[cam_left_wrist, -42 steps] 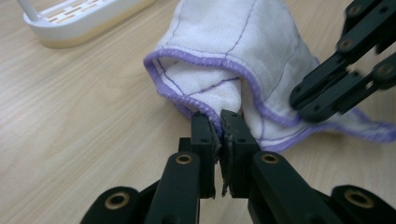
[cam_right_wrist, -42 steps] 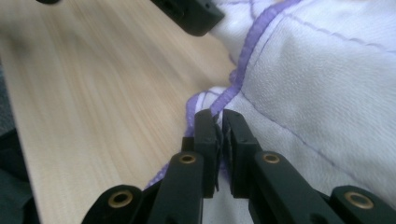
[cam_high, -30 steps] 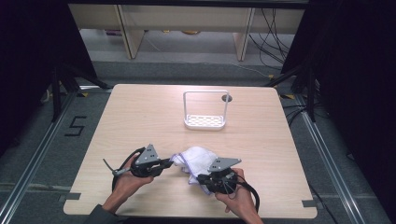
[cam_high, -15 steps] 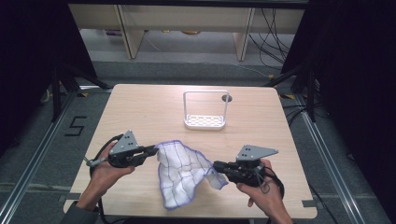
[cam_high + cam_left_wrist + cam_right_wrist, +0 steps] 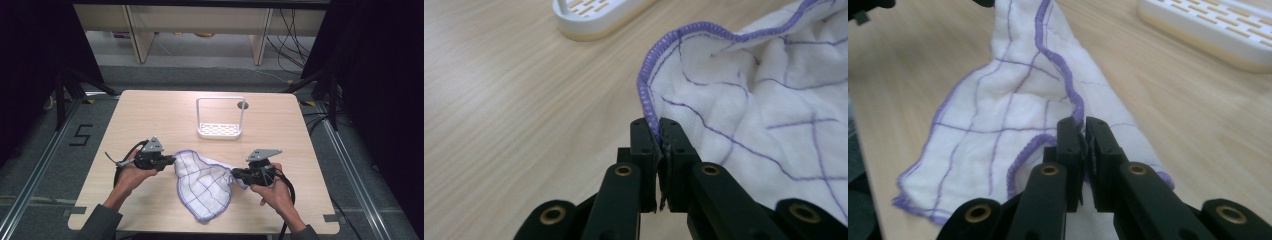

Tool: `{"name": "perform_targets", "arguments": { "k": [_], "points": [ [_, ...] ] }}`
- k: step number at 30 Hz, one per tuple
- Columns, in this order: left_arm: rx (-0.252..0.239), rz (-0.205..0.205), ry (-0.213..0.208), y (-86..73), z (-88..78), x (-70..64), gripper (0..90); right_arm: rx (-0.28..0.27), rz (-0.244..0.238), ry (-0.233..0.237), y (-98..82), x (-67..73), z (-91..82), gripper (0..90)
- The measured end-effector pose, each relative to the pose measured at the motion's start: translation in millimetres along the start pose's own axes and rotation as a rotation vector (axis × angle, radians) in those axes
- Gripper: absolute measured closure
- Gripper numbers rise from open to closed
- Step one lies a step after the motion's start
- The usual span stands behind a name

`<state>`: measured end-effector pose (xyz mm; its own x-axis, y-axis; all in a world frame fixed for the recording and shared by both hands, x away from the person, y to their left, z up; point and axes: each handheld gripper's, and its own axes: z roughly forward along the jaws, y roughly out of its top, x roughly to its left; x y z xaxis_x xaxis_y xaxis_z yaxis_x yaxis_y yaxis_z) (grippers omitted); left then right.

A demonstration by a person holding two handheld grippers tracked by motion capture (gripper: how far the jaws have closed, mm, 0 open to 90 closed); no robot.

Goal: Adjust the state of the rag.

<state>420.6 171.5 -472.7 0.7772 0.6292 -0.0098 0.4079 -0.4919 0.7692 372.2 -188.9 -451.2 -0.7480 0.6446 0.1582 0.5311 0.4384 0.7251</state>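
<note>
A white cloth [image 5: 202, 185] with purple grid lines and a purple hem hangs spread between the two grippers over the near part of the table, its lower corner sagging toward the front edge. My left gripper [image 5: 171, 161] is shut on the cloth's left hem [image 5: 647, 102]; the jaws pinch the purple edge [image 5: 655, 131]. My right gripper [image 5: 235, 173] is shut on the opposite hem, with the cloth [image 5: 1013, 115] stretching away from its jaws [image 5: 1082, 131] toward the other hand. Both hands hold the grippers roughly level, pointing at each other.
A white rack [image 5: 220, 119] with a slotted base and an upright wire frame stands mid-table behind the cloth; its base shows in the left gripper view [image 5: 596, 17] and right gripper view [image 5: 1208, 30]. A small round hole [image 5: 243, 105] lies beside it. The wooden table [image 5: 150, 115] has dark floor around.
The cloth was bunched between the grippers close together; the hands have pulled apart sideways and the cloth is opened out, then drawn slightly back inward and lower.
</note>
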Motion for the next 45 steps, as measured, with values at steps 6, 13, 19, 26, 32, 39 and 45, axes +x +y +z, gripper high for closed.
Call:
{"name": "perform_targets", "arguments": {
  "k": [6,13,19,26,32,39,45],
  "points": [
    [0.021,-0.021,0.02,2.5,25.7,7.7,84.7,0.006,0.012,-0.075,16.8,-19.5,20.3,85.4],
    [0.044,-0.085,0.105,1.5,25.8,8.3,46.2,0.006,0.069,-0.107,17.2,-32.9,33.3,68.7],
    [0.042,-0.098,0.065,-8.3,-1.1,-15.9,32.8,-0.044,0.067,-0.122,10.5,-32.3,0.0,58.0],
    [-0.004,-0.054,-0.101,-21.5,-22.5,-84.4,33.3,-0.046,0.09,-0.114,-11.1,-24.8,-28.4,54.0],
    [0.021,0.008,-0.206,-21.3,-10.0,-125.7,34.3,0.015,0.075,-0.137,-35.5,-13.5,-34.7,50.7],
    [0.053,0.09,-0.281,-17.1,8.4,-154.7,46.5,0.11,0.034,-0.211,-53.2,-16.1,-28.1,48.7],
    [0.164,0.231,-0.266,-20.4,28.3,-162.4,55.6,0.115,0.056,-0.2,-52.5,-18.1,-14.3,51.5]
  ]
}}
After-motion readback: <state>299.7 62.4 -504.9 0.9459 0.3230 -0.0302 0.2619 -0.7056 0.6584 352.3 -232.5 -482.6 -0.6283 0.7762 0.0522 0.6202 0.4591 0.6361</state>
